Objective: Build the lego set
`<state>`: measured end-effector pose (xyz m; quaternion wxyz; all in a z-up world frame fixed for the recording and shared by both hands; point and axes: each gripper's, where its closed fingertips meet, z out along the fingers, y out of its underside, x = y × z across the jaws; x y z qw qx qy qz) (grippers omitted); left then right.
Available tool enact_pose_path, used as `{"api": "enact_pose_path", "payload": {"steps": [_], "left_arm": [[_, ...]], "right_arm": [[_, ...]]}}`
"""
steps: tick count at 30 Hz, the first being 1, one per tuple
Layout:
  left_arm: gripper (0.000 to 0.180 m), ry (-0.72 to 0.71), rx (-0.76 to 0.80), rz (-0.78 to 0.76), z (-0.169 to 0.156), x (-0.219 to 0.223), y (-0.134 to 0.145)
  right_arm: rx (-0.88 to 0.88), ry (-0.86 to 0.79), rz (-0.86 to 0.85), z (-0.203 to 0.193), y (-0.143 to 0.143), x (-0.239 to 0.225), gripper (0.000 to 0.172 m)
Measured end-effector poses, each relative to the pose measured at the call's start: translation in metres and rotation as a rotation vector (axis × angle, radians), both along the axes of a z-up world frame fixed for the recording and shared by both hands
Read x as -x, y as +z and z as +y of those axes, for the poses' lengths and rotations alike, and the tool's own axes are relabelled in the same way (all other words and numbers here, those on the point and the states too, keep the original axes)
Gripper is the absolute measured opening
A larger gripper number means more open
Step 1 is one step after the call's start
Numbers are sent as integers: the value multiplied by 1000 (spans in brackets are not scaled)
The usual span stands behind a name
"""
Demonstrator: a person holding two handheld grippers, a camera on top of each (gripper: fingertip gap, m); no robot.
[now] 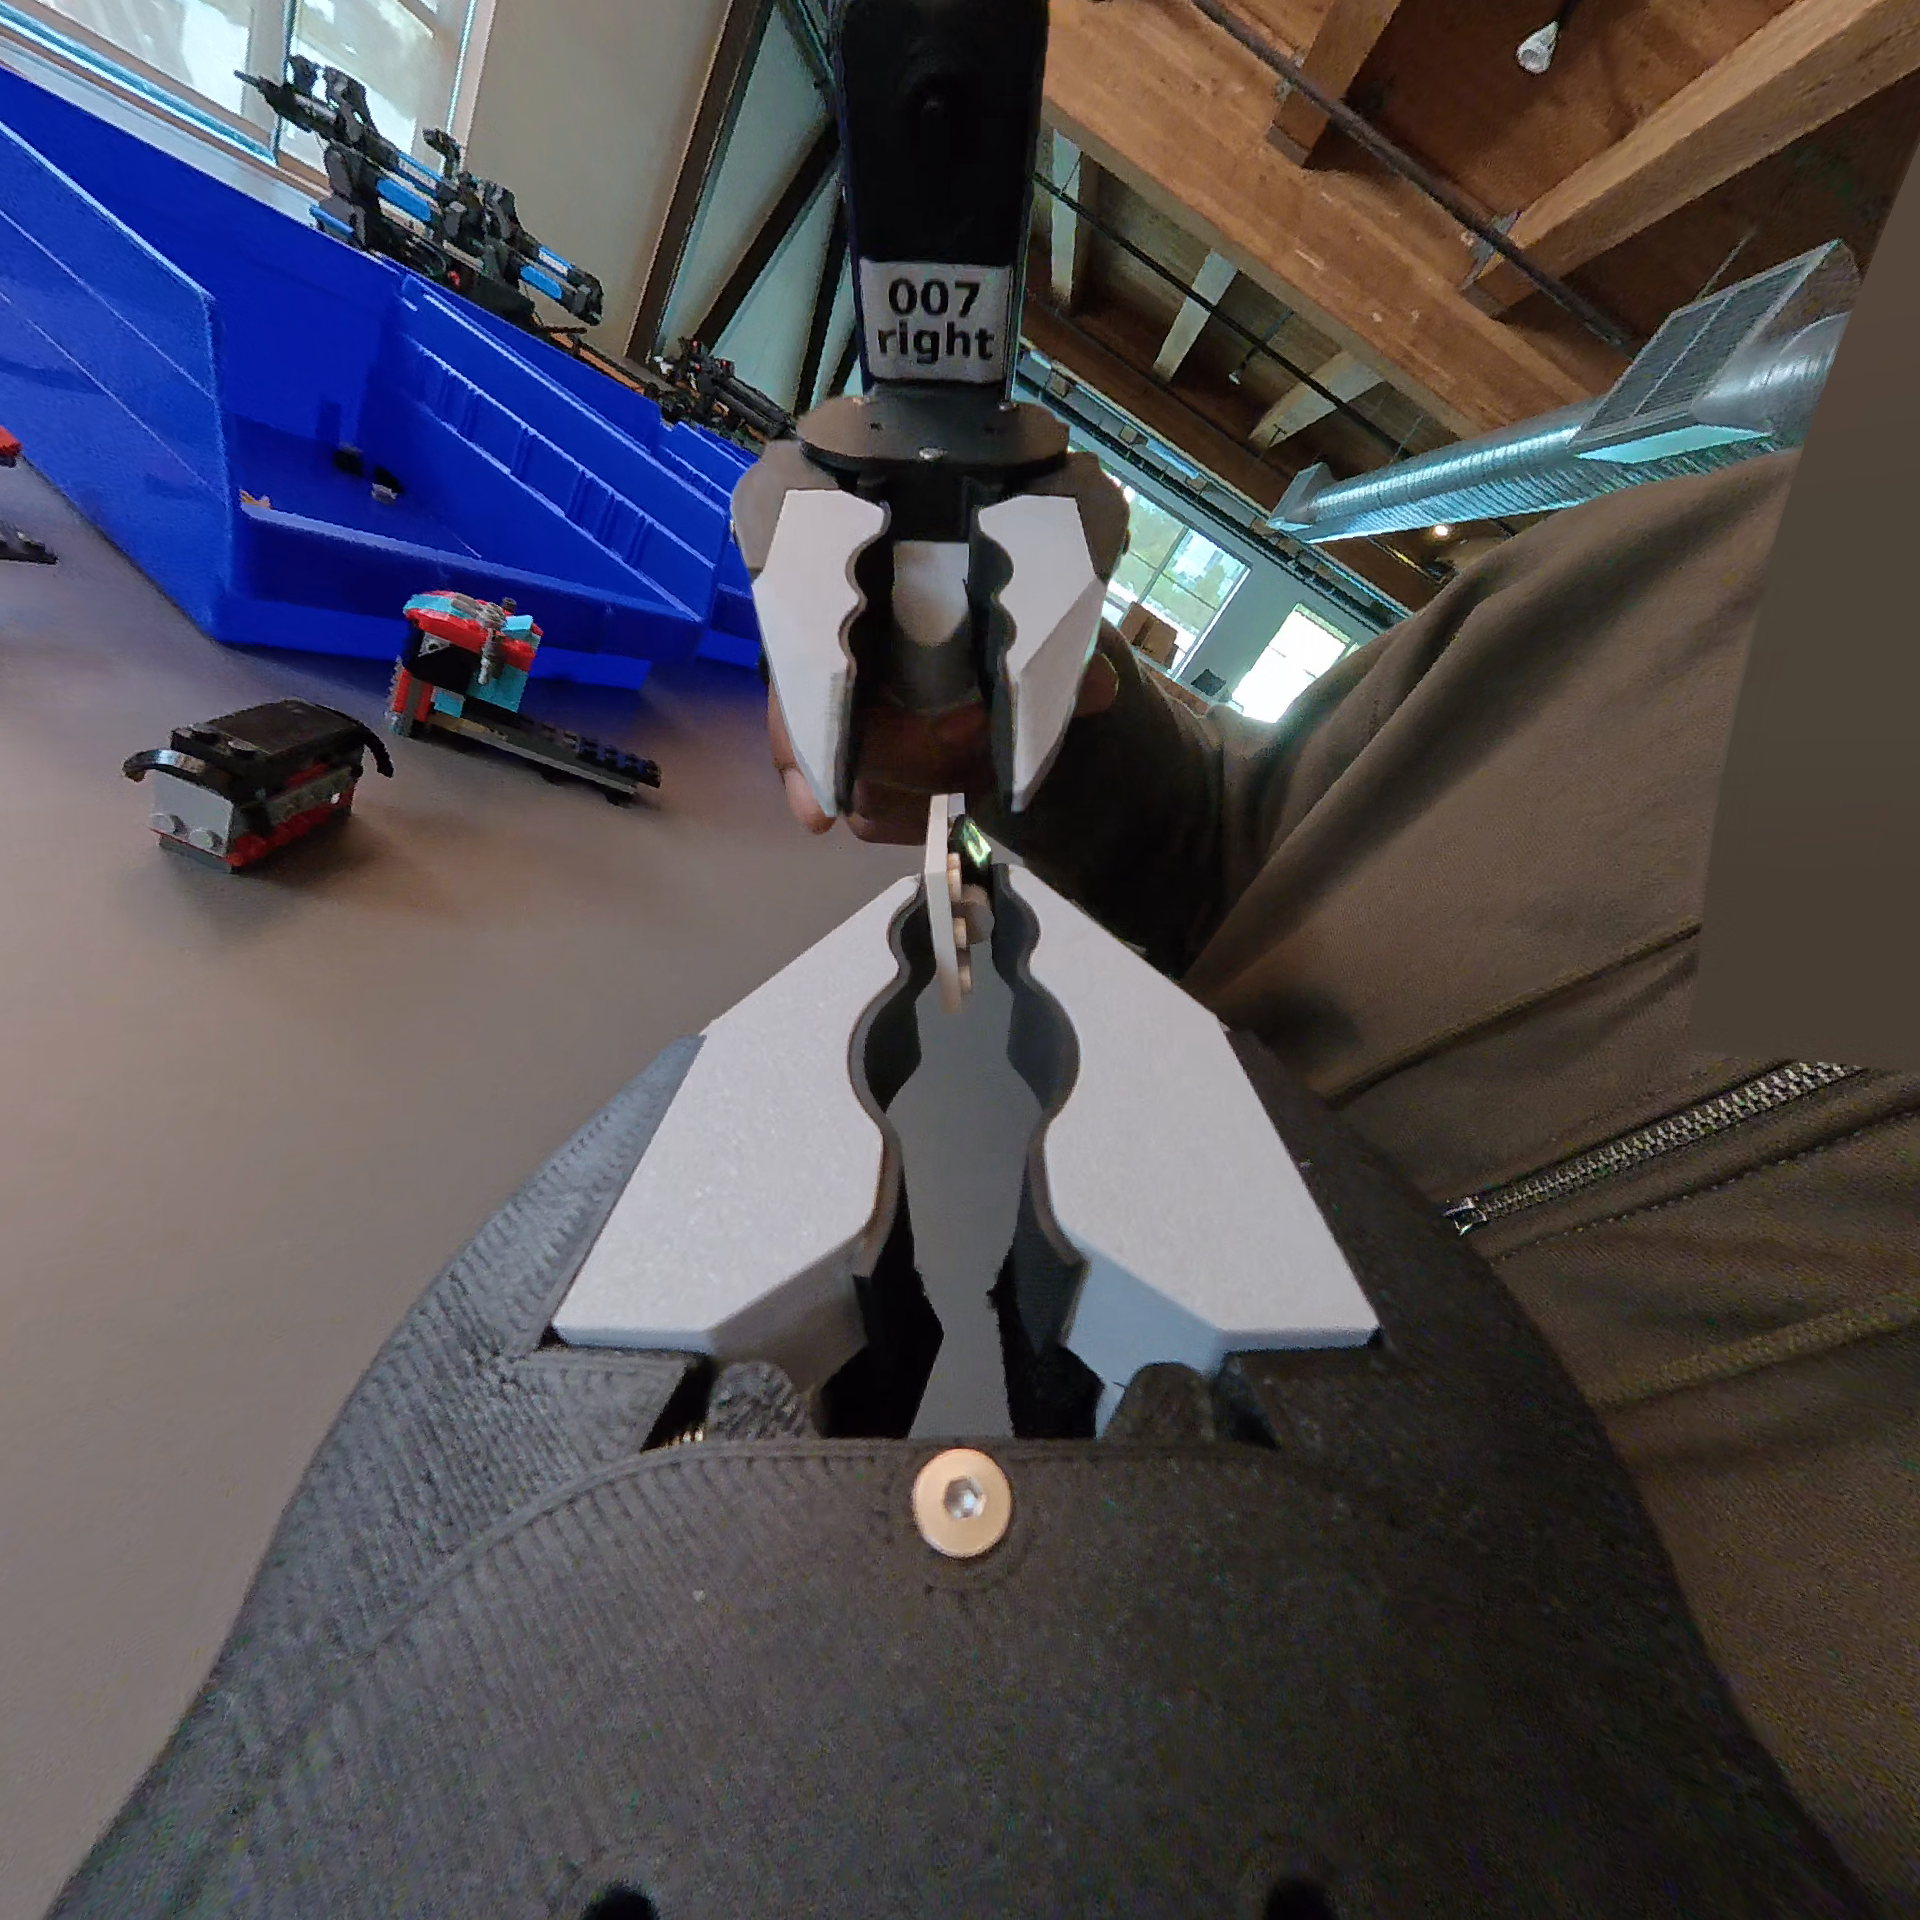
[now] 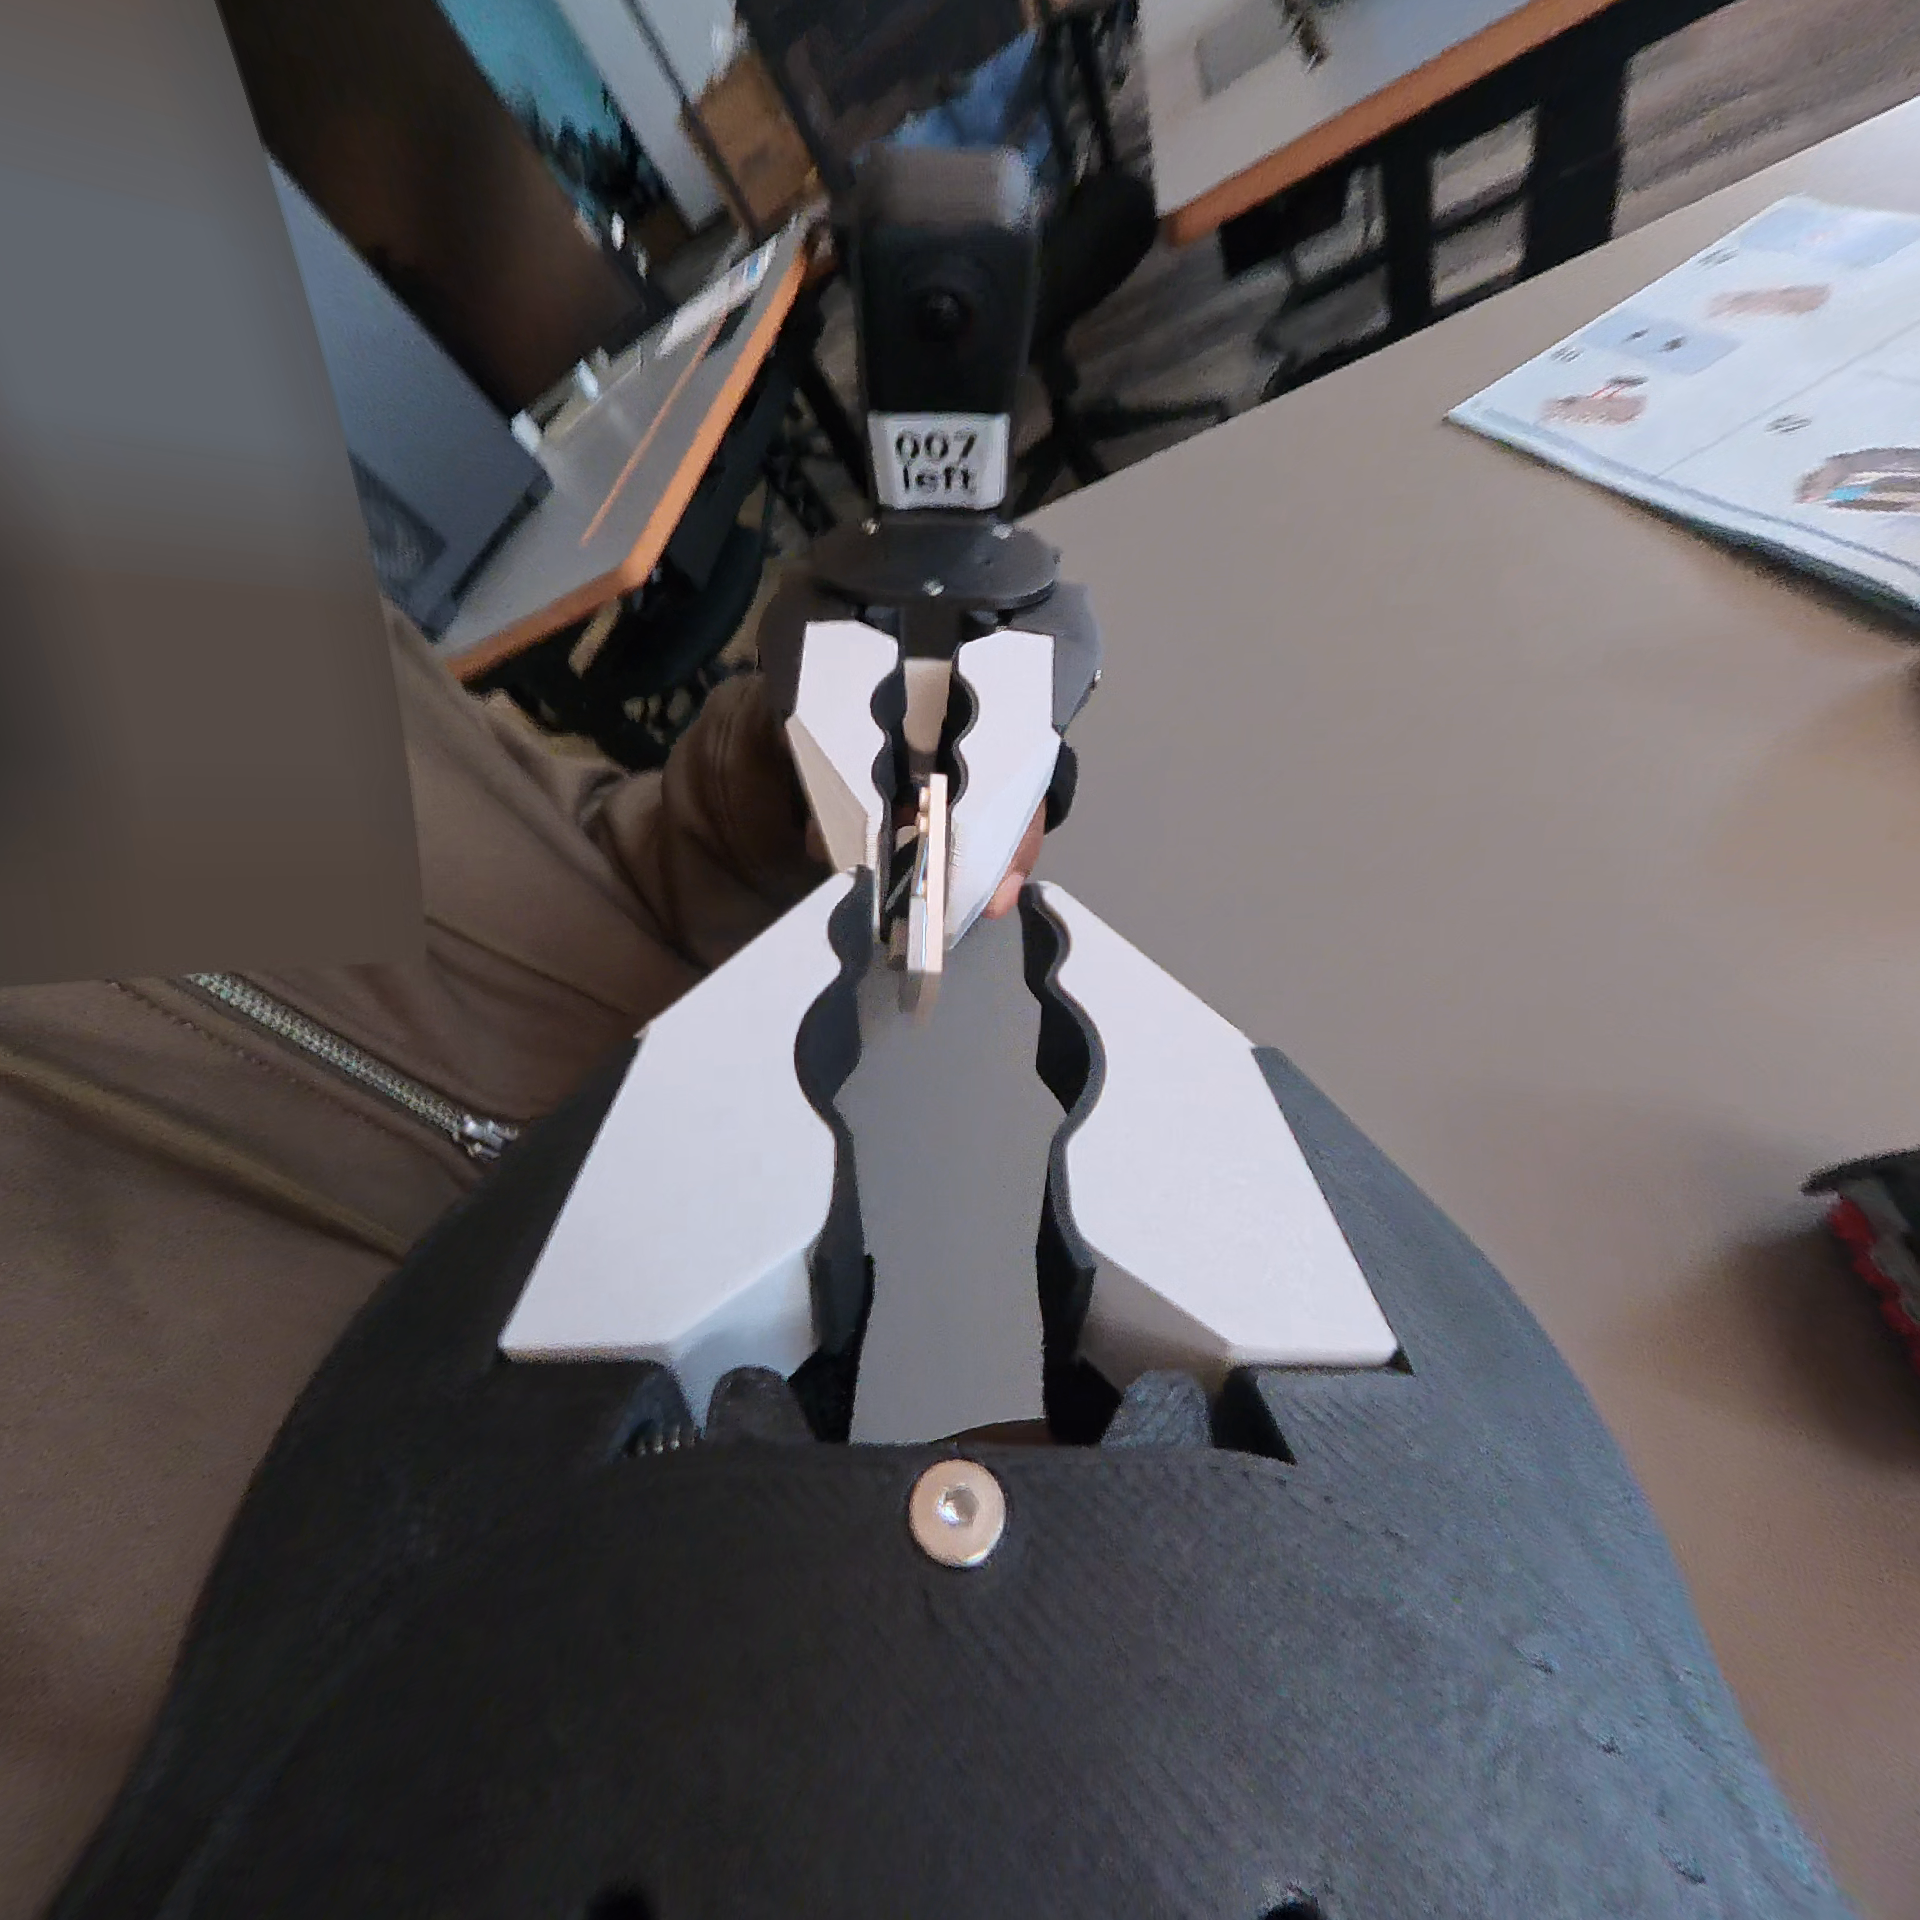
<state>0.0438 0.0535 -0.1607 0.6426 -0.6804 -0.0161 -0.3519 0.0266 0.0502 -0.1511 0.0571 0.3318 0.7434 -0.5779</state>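
Blue bins (image 1: 312, 436), brick models (image 1: 255, 779), booklet (image 2: 1714, 416).

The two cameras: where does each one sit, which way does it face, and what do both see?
Left wrist view: sits on the left gripper, faces the right gripper, a jacket sleeve, blue bins and brick models; its fingers pinch a tan plate.
Right wrist view: sits on the open right gripper, faces the left gripper, a booklet and the table.
Shared: the plate, both grippers, the jacket.

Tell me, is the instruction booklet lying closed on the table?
No, the instruction booklet lies open on the table, its printed pages facing up.
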Motion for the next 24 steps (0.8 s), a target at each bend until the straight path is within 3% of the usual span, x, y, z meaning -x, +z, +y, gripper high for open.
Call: {"api": "enact_pose_path", "payload": {"steps": [24], "left_arm": [[10,52,-85,117,0,1,9]], "right_arm": [[134,-93,-11,-6,4,-7,15]]}}
